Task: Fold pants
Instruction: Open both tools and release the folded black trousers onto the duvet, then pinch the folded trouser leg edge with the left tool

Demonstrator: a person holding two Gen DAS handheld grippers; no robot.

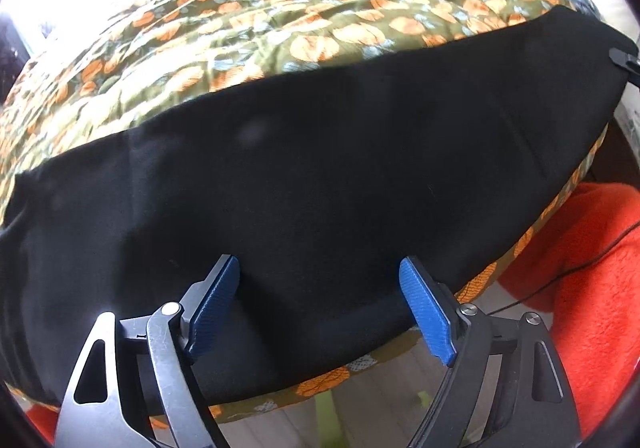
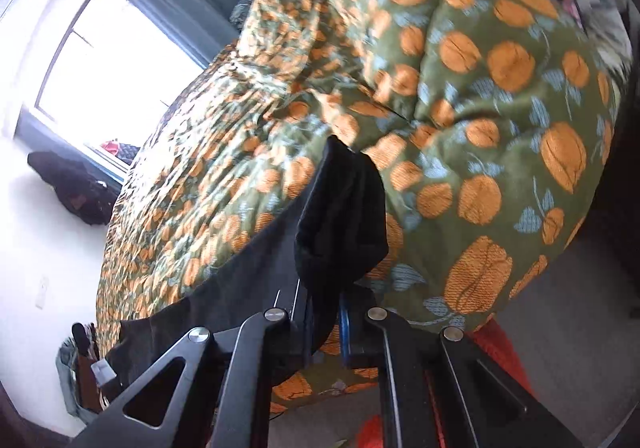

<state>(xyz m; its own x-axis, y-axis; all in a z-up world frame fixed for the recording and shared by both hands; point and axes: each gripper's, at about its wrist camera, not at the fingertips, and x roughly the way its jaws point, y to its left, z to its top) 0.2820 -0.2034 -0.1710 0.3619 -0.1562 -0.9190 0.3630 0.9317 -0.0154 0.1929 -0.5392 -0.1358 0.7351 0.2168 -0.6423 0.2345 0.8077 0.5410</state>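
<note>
Black pants (image 1: 320, 152) lie spread in a long band across a bed with a green, orange-flowered cover (image 1: 280, 8). My left gripper (image 1: 320, 272) is open, its blue pads (image 1: 424, 308) apart just over the near edge of the pants, holding nothing. My right gripper (image 2: 326, 312) is shut on one end of the pants (image 2: 340, 216), which bunches up and stands above the jaws. In the left wrist view the right gripper's tip (image 1: 624, 62) shows at the far right end of the pants.
An orange fleece blanket (image 1: 580, 268) lies beside the bed at the right. A window with blue curtains (image 2: 112, 60) is behind the bed. Dark clothes (image 2: 76, 184) sit by the wall. Light floor (image 1: 380, 400) shows below the bed edge.
</note>
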